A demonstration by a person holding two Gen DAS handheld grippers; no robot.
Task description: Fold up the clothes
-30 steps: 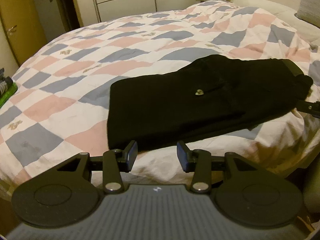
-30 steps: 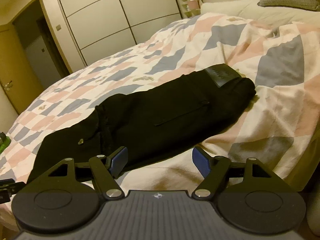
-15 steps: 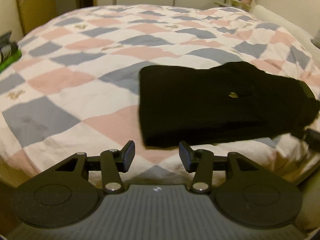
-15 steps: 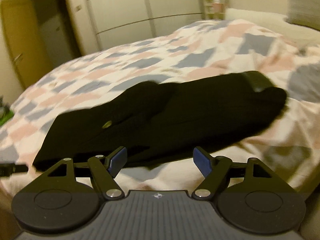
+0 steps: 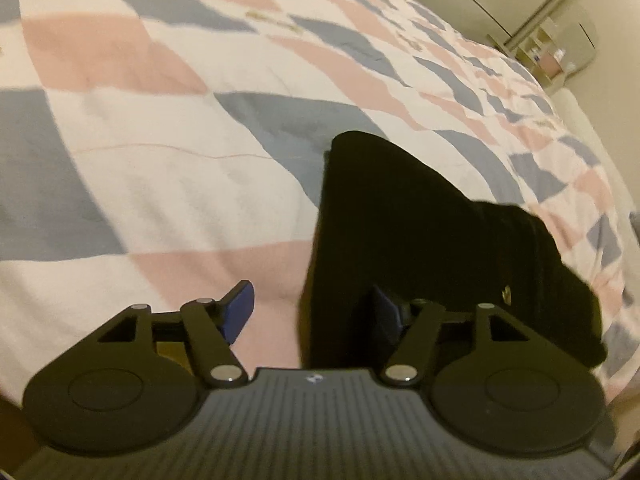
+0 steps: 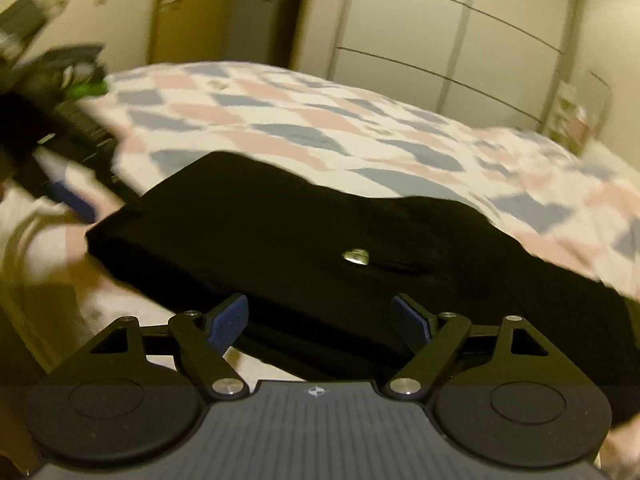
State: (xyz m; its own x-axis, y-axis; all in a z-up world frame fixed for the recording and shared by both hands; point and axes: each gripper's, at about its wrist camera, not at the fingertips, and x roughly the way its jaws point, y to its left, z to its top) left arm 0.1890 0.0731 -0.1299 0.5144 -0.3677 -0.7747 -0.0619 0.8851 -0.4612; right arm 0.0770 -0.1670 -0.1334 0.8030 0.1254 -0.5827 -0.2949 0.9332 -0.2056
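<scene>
Both tongs stand spread and pinch nothing, each pair having just been opening: the left tongs [image 5: 310, 312] hang over the near corner of the folded black trousers [image 5: 420, 232], one pad against the pink quilt [image 5: 160, 184] and the other over dark cloth, apparently not pressing it, though blur hides the contact. Right tongs [image 6: 320, 320] straddle the near edge of the trousers [image 6: 280, 232], which lie flat on the bed's checked quilt [image 6: 280, 120], metal button [image 6: 356, 257] up.

Matt black cloth trousers [image 6: 304, 232] with a shiny metal button [image 6: 356, 257] lie on soft, creased checked cotton bedding [image 5: 160, 152].
</scene>
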